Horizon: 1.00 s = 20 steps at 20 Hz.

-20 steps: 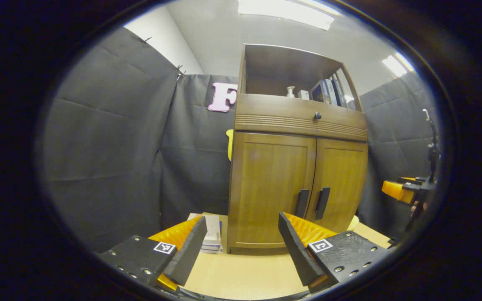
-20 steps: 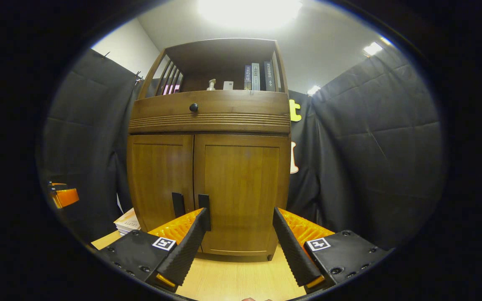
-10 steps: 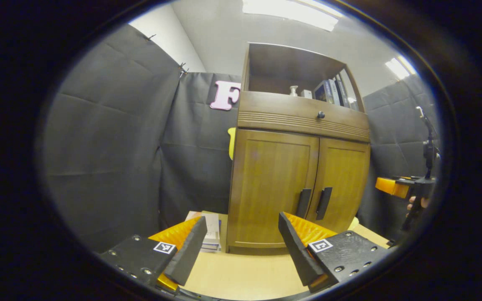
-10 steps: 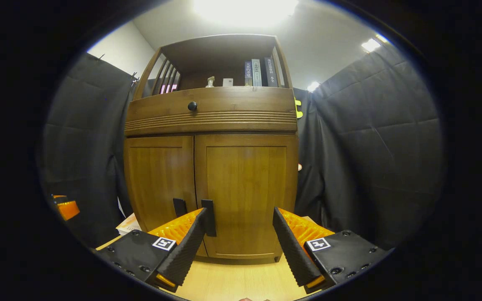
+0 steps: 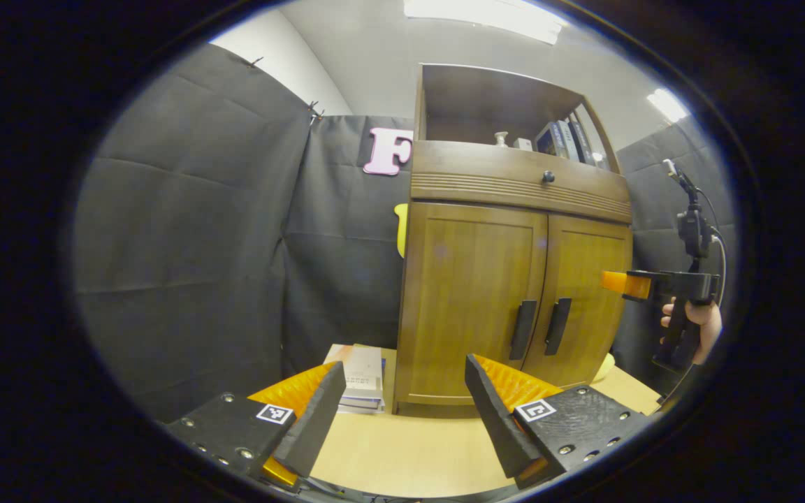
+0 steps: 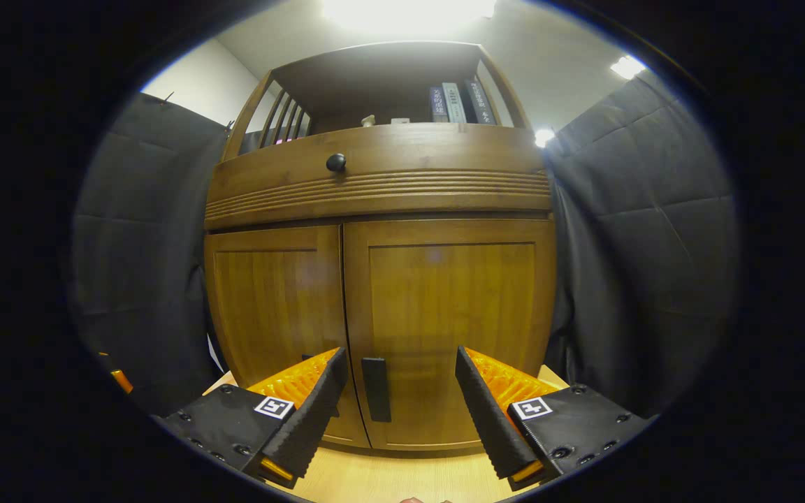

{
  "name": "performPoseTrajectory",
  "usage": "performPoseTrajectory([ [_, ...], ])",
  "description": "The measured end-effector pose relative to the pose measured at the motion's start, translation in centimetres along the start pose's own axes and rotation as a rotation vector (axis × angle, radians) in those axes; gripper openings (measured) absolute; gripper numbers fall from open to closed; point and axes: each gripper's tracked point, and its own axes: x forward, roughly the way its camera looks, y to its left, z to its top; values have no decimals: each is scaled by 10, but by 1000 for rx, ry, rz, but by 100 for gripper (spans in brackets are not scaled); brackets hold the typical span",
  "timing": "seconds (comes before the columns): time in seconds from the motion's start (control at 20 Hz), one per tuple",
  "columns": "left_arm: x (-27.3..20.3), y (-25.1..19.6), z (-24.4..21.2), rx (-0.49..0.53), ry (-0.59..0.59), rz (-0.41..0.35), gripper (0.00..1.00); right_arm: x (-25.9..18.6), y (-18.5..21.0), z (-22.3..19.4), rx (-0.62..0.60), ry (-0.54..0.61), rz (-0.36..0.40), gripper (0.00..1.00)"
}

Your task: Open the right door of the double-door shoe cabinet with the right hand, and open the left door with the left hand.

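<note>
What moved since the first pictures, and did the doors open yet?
The right tool moved closer to the cabinet, and the right door's handle now sits between its open fingers. Nothing was grabbed. Both doors stayed shut, and the left tool stayed back, open.
</note>
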Motion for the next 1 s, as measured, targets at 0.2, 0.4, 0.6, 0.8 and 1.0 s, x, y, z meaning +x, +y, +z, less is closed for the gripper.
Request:
performPoseTrajectory([
  [0.2, 3, 9, -6, -2, 30, 57, 100, 28, 11, -15, -16, 28, 23, 97],
  [0.4, 6, 17, -17, -10, 64, 112, 100, 61, 13, -36, -29, 81, 24, 97],
  [0.6, 10, 20, -31, -19, 95, 119, 100, 80, 16, -60, -35, 138, 16, 97],
  [0.8, 15, 17, -30, -5, 90, 106, 100, 92, 17, -73, -47, 162, 18, 98],
  [1.0, 20, 15, -29, 18, 78, 91, 100, 104, 18, -84, -45, 168, 5, 93],
])
